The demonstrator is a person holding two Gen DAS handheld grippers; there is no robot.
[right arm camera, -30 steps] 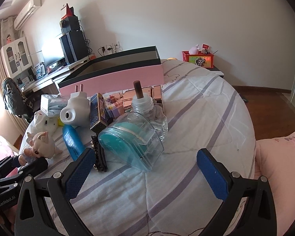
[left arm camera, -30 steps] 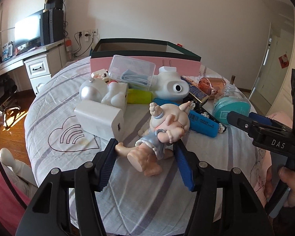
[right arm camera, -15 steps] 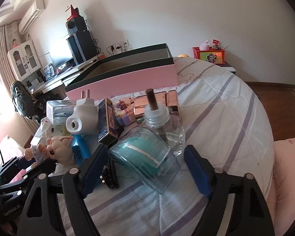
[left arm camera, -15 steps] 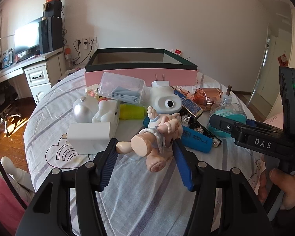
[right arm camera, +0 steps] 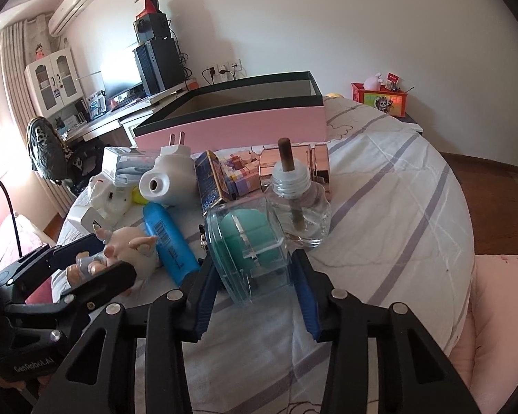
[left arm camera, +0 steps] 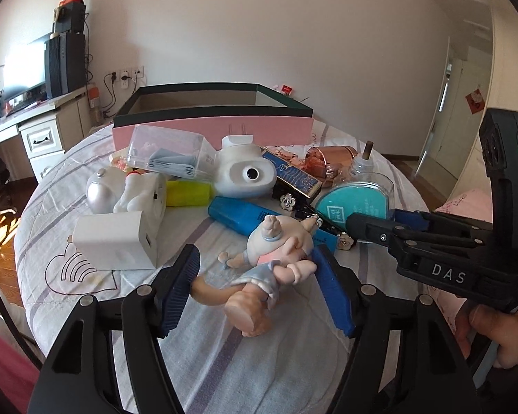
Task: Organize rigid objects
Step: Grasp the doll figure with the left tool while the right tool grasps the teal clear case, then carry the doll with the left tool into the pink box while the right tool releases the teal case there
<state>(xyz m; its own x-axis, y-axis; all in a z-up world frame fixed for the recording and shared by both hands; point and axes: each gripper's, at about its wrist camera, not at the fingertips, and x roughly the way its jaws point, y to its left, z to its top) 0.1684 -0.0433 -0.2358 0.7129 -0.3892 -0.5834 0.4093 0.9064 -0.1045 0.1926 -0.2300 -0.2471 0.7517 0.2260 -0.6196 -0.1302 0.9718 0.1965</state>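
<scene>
A pink doll in a pale blue dress [left arm camera: 276, 245] lies on the striped bed sheet between the blue pads of my left gripper [left arm camera: 255, 288]. Those jaws are opening and the doll rests on the sheet. A clear domed case with a teal sponge inside [right arm camera: 248, 241] sits between the pads of my right gripper [right arm camera: 253, 293]. Its jaws are closing, and both pads lie against the case's sides. The pink box with a dark rim [right arm camera: 231, 127] stands open at the back of the bed. In the left wrist view the case [left arm camera: 355, 200] lies at the right.
Crowded in front of the box are a white charger block [left arm camera: 114, 241], a white plug-in device [left arm camera: 245, 172], a blue tube [left arm camera: 245, 214], a clear lidded box [left arm camera: 169, 153], rose-gold boxes [right arm camera: 290, 162] and a glass wick bottle [right arm camera: 300, 207]. A pink pillow [right arm camera: 500, 293] lies at the right.
The left gripper's jaws have widened and the doll, lifted half a second ago, lies on the sheet again. The right gripper's jaws have narrowed from wide open onto the clear case.
</scene>
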